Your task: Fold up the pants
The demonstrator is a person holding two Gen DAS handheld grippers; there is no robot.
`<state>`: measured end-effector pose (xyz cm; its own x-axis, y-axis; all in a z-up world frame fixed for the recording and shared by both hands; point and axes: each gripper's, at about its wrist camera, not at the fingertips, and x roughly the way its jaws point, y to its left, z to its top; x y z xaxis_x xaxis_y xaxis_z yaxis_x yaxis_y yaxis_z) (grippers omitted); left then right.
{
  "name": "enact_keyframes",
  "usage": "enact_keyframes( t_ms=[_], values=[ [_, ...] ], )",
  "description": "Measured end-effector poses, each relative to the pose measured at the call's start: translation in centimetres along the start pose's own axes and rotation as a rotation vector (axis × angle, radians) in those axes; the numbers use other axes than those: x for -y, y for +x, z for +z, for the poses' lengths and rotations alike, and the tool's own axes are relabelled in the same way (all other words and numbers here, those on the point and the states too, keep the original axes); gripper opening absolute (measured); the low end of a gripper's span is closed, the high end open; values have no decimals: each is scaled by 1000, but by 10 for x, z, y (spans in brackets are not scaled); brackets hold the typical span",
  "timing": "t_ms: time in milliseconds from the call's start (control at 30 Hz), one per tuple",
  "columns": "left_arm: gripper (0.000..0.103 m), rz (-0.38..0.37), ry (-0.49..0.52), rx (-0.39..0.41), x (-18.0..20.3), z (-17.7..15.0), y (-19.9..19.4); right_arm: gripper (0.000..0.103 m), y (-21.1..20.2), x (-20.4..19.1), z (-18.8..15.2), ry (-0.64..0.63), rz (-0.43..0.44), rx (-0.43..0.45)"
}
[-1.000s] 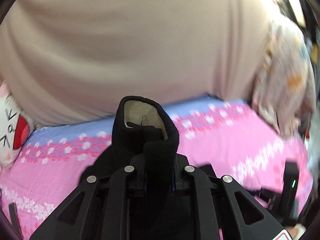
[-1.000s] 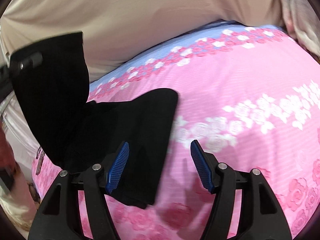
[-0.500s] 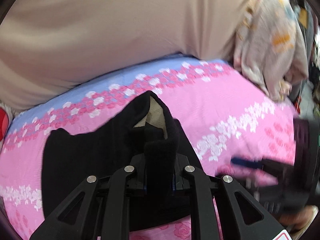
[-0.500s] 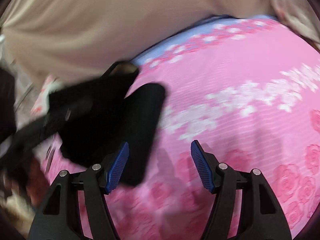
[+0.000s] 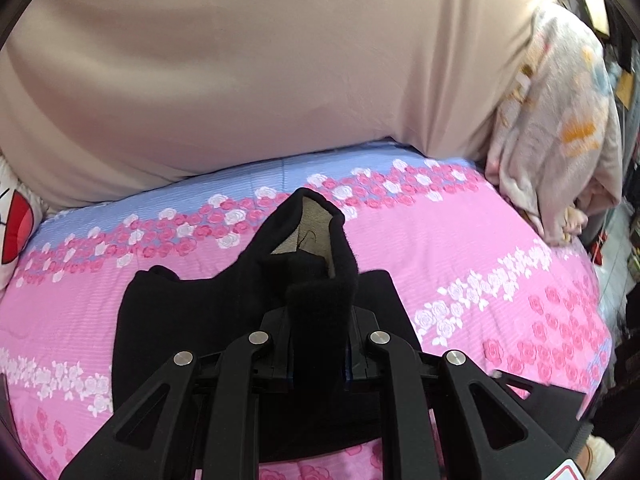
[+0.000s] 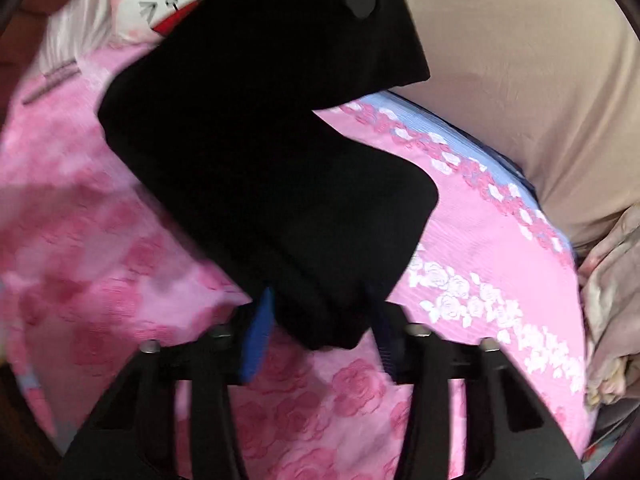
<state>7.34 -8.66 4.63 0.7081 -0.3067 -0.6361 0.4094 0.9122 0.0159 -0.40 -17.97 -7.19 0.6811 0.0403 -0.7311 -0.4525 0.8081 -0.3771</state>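
On my feeds a wide pink rose-printed bedsheet (image 5: 460, 248) fills both views, with a beige cloth-covered headboard (image 5: 260, 72) behind it. The black fleece pants (image 6: 256, 168) lie partly on the sheet. My left gripper (image 5: 320, 320) is clamped on one raised fold; my right gripper (image 6: 320, 320), fingers spread wide, straddles the near corner.

Even, bright indoor light; fisheye bending at both rims. The right wrist view is motion-blurred, the left sharp.
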Motion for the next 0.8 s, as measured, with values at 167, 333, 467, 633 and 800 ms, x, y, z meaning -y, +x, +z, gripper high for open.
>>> enact_keyframes(
  t_ms=[167, 333, 467, 633, 800],
  values=[
    [13, -34, 65, -31, 20, -9, 5, 9, -13, 49, -9, 268, 70, 8],
    [13, -61, 141, -54, 53, -22, 23, 9, 0, 73, -37, 465, 172, -36],
    [14, -66, 161, -130, 72, -37, 56, 15, 0, 89, -47, 573, 266, -19],
    [25, -6, 206, -161, 88, -63, 73, 33, -12, 105, -61, 638, 341, -6],
    [57, -142, 195, -62, 84, -66, 14, 61, -31, 125, -75, 684, 388, 38]
  ],
)
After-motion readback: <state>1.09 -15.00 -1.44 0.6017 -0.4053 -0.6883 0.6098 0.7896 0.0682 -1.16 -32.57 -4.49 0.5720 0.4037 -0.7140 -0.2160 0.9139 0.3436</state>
